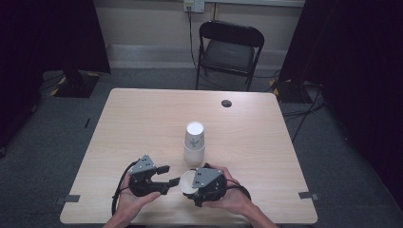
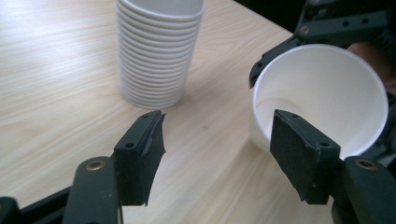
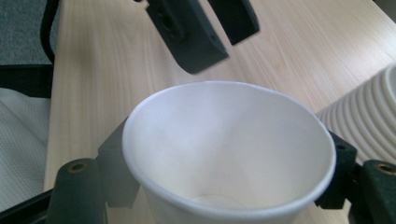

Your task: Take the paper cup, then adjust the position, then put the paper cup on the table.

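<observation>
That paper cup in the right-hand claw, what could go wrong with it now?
The right gripper clamps the thin single cup by its sides, so a harder squeeze might crumple it. The left gripper stands open right at its rim and could knock it. The cup stack stands close by and might topple if bumped.

The worktop [image 1: 142, 118] is pale wood-grain laminate, smooth with a soft sheen where light falls across it. The single paper cup [image 3: 229, 154] is plain white paper, matt and smooth inside with a neatly rolled rim, and the stack of cups [image 2: 156, 51] shows the same white paper, its nested rims making a ribbed surface. The left gripper [image 2: 217, 158] is matt black plastic with brass-coloured screw inserts, its jaws faced with dull, slightly rough black pads, while the folding chair [image 1: 229, 50] has glossy black metal tubing and a dull padded seat.
</observation>
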Available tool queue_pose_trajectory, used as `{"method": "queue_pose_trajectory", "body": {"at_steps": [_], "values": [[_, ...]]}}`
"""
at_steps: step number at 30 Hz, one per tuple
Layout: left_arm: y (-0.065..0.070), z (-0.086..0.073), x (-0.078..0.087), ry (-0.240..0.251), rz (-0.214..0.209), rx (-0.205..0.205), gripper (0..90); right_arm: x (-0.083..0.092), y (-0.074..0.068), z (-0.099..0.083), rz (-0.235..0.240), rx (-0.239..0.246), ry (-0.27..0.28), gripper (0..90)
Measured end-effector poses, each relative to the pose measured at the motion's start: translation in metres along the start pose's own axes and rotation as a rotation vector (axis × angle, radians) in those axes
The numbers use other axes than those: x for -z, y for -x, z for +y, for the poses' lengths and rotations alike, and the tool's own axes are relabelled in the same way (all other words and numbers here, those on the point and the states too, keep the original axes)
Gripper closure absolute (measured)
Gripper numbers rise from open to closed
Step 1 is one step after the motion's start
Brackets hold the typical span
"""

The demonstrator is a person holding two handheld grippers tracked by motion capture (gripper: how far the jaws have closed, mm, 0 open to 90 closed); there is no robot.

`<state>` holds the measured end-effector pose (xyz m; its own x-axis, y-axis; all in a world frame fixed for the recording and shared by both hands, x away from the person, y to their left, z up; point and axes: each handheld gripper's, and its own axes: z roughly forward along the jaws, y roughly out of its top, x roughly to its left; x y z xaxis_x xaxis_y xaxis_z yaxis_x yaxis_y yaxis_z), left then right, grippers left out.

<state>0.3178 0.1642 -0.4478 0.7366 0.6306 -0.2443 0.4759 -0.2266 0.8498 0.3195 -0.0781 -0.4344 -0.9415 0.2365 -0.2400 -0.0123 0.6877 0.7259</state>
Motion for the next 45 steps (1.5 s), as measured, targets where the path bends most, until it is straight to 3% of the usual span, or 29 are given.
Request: {"method": "queue_pose_trajectory", "body": {"at_steps": [2, 5, 12, 16, 19, 22, 24, 26, 32, 39, 41, 45], "values": [[-0.002, 0.0, 0.002, 0.002, 0.011, -0.004, 31.6, 0.001, 0.005, -0.004, 0.001, -0.034, 0.005, 26.6], [-0.004, -0.002, 0.003, 0.015, 0.03, -0.003, 27.9, 0.003, 0.008, -0.006, -0.003, -0.047, 0.006, 26.6], [-0.009, -0.005, 0.004, -0.003, 0.072, -0.043, 19.7, 0.008, 0.017, -0.011, -0.012, -0.116, 0.026, 26.7], [-0.013, -0.005, 0.007, 0.006, 0.076, -0.014, 15.6, 0.013, 0.021, -0.014, -0.034, -0.147, 0.04, 26.7], [-0.018, -0.005, 0.01, 0.021, 0.115, -0.02, 15.6, 0.021, 0.027, -0.018, -0.062, -0.192, 0.063, 26.7], [-0.02, -0.006, 0.011, 0.026, 0.14, -0.016, 15.6, 0.024, 0.03, -0.02, -0.064, -0.206, 0.067, 26.7], [-0.024, -0.006, 0.013, 0.034, 0.176, -0.039, 15.6, 0.028, 0.033, -0.022, -0.079, -0.214, 0.069, 26.7], [-0.024, -0.006, 0.012, 0.05, 0.225, -0.031, 15.6, 0.029, 0.035, -0.024, -0.098, -0.227, 0.066, 26.8], [-0.026, -0.009, 0.01, 0.046, 0.268, -0.047, 15.6, 0.033, 0.044, -0.03, -0.132, -0.268, 0.059, 26.8], [-0.031, -0.012, 0.012, 0.046, 0.297, -0.042, 15.8, 0.04, 0.057, -0.036, -0.174, -0.322, 0.078, 26.9], [-0.031, -0.012, 0.012, 0.052, 0.292, -0.029, 16.0, 0.043, 0.064, -0.041, -0.206, -0.346, 0.081, 26.8], [-0.032, -0.013, 0.015, 0.072, 0.279, -0.052, 15.9, 0.046, 0.073, -0.048, -0.241, -0.375, 0.087, 26.9]]}}
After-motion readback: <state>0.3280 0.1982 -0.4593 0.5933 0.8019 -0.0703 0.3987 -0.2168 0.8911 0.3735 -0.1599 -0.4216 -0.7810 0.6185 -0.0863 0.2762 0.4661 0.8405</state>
